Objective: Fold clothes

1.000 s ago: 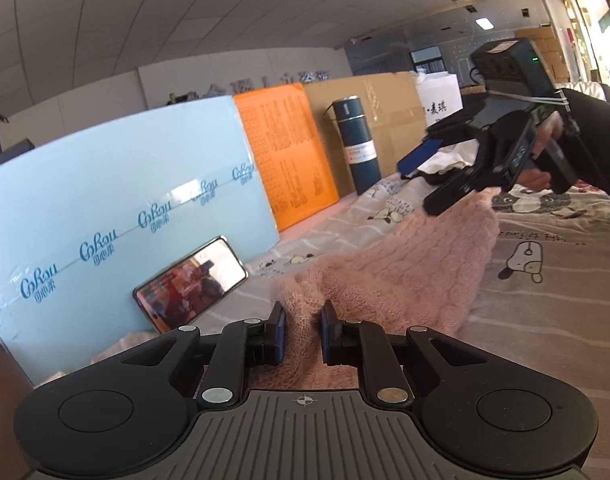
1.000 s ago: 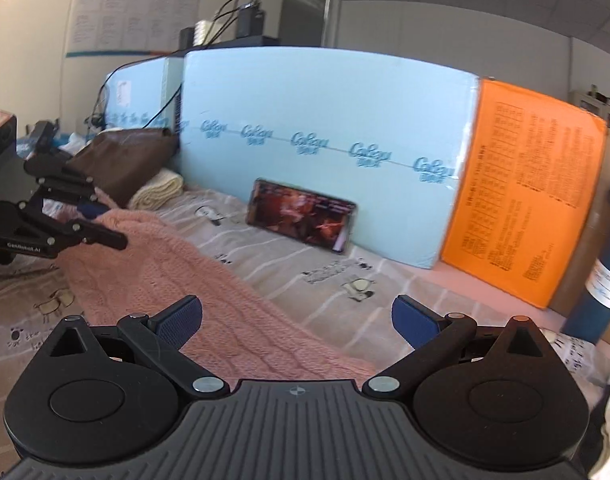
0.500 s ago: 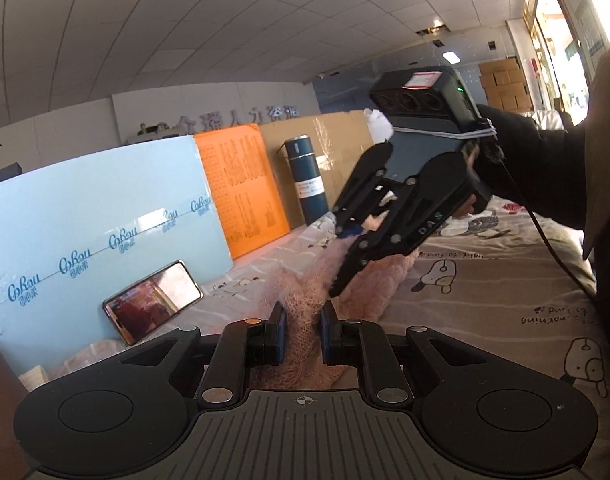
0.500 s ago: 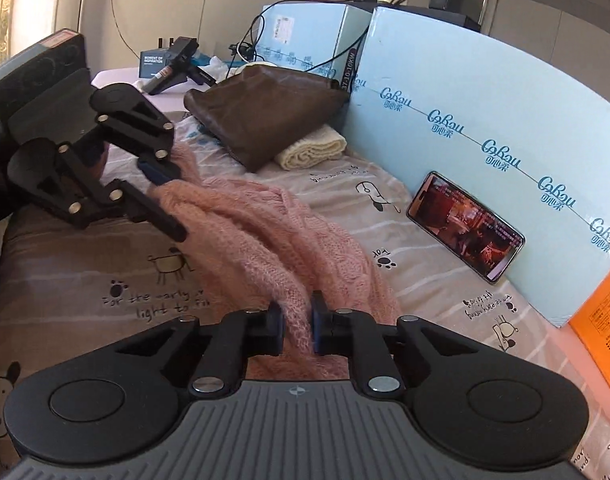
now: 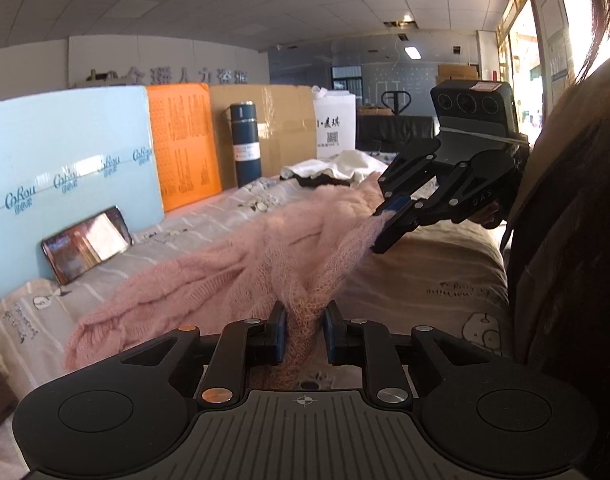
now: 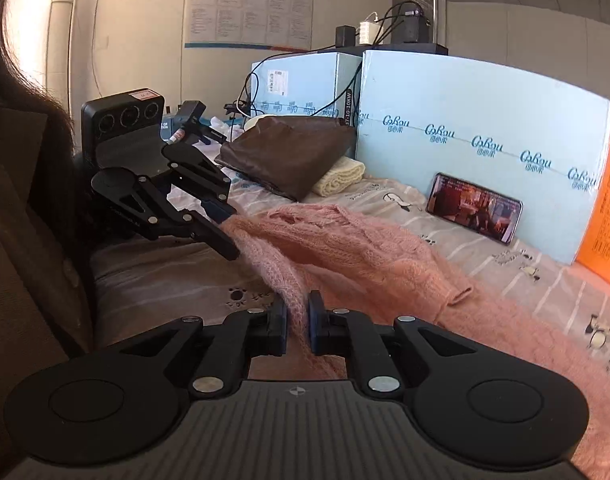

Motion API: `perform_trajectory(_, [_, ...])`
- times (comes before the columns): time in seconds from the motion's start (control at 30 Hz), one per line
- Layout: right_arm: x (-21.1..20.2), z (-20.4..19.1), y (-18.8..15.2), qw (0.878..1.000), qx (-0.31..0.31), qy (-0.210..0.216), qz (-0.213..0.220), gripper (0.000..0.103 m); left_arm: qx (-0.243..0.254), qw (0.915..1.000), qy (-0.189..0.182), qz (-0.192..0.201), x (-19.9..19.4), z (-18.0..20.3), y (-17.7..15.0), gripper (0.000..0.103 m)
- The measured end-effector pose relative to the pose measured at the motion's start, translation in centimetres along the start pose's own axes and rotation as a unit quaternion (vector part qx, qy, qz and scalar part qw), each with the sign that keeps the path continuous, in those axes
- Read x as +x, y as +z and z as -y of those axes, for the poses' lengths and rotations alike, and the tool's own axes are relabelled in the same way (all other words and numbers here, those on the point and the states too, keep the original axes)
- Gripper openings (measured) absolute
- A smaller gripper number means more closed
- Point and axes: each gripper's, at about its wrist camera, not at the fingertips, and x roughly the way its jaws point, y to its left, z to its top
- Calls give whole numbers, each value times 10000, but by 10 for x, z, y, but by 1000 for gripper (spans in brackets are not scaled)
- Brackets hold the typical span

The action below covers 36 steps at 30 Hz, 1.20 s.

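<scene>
A pink knit sweater (image 5: 265, 248) lies stretched across the bed sheet (image 5: 445, 280). My left gripper (image 5: 303, 330) is shut on one bunched edge of it. My right gripper (image 6: 297, 320) is shut on another edge of the sweater (image 6: 345, 248). The right gripper also shows in the left wrist view (image 5: 385, 220), up at the right, pinching the knit. The left gripper shows in the right wrist view (image 6: 225, 228) at the left, also pinching the knit. The edge hangs taut between the two grippers, lifted a little off the bed.
A phone (image 5: 87, 238) leans on a light blue foam board (image 5: 65, 168) at the back. An orange board (image 5: 185, 144), a dark flask (image 5: 245, 144) and a cardboard box (image 5: 281, 120) stand behind. A brown garment (image 6: 289, 152) and cream towel (image 6: 341, 176) lie by the blue boxes.
The right gripper has closed on the sweater edge over the last second. Both grippers have since drawn back toward the person, pulling the knit taut between them.
</scene>
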Motion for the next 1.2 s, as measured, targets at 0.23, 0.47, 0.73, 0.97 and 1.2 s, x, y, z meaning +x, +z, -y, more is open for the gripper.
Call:
perform_trajectory(0.23, [-32, 0, -8, 9981, 350, -197, 460, 57, -405, 9971, -189, 624, -25, -15, -1, 55])
perform_trajectory(0.47, [-71, 82, -17, 9594, 1483, -2088, 1181, 83, -1728, 9715, 1134, 1160, -26, -71, 12, 77])
perform_trajectory(0.73, [-76, 206, -71, 8235, 3569, -4299, 979, 67, -3779, 8974, 2262, 249, 25, -157, -2, 75])
perform_trajectory(0.97, [-57, 226, -91, 8066, 3851, -4467, 390, 67, -3351, 9160, 2134, -568, 66, -152, -12, 75])
perform_trajectory(1.2, [-36, 228, -78, 8112, 3433, -4734, -65, 43, -2302, 9404, 2388, -754, 81, -120, -2, 26])
